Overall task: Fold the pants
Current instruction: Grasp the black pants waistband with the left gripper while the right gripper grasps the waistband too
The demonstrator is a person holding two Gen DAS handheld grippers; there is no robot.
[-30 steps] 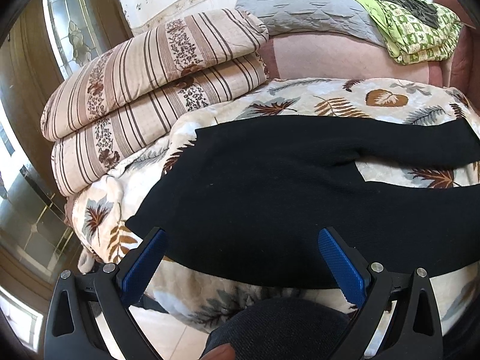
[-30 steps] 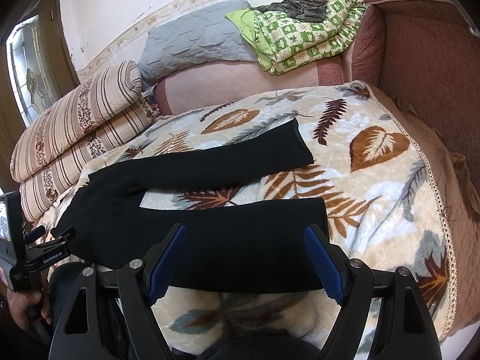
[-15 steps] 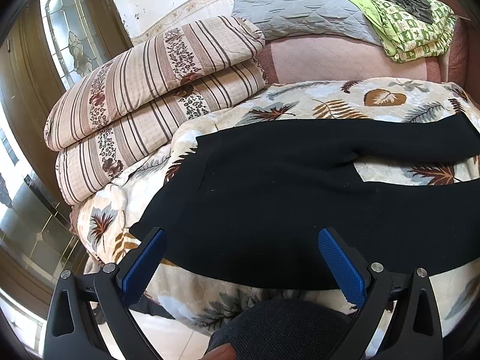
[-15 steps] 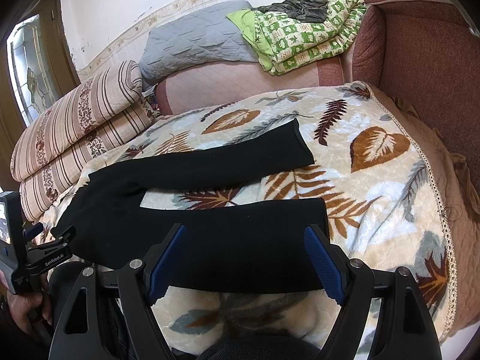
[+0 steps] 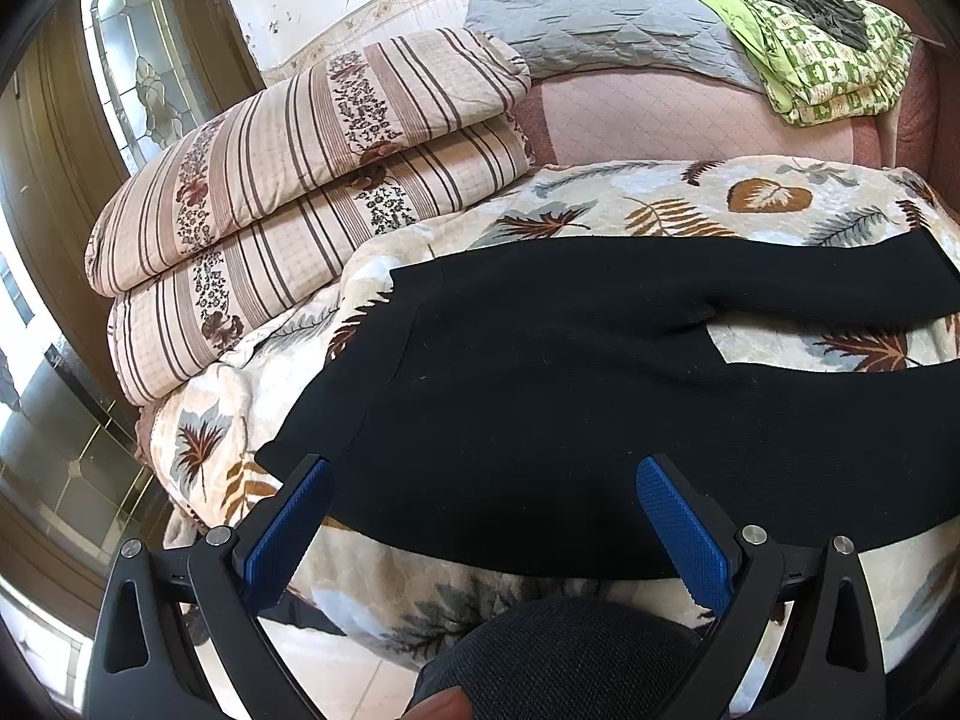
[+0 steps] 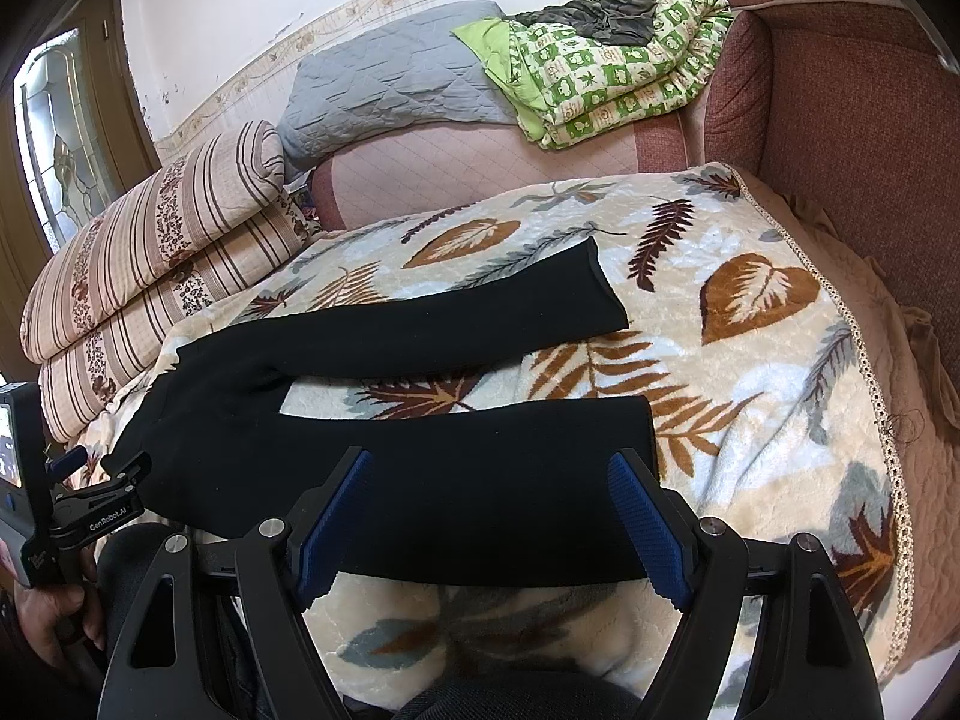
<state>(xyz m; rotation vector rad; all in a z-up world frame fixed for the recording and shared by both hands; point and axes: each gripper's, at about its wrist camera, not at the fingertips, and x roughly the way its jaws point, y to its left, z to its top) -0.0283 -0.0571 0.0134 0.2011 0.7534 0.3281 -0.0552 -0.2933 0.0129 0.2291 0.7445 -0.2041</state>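
Observation:
Black pants (image 5: 570,384) lie flat on a leaf-patterned blanket (image 5: 768,198), waist at the left, both legs spread apart toward the right. In the right wrist view the pants (image 6: 480,468) show both legs, the near leg ending at a cuff (image 6: 645,438) and the far leg at a cuff (image 6: 600,288). My left gripper (image 5: 483,510) is open and empty, hovering over the near waist edge. My right gripper (image 6: 489,501) is open and empty, over the near leg. The left gripper's body also shows at the left of the right wrist view (image 6: 72,504).
A folded striped quilt (image 5: 312,180) is stacked at the left. A grey quilted pad (image 5: 600,18) and a green patterned blanket (image 5: 828,48) lie on the sofa back. A red sofa arm (image 6: 858,138) bounds the right side. The blanket's front edge drops to the floor (image 5: 336,672).
The left gripper has drawn back slightly and swung to the right, so more of the striped quilt and the door show. The right gripper has barely moved. The pants lie unchanged.

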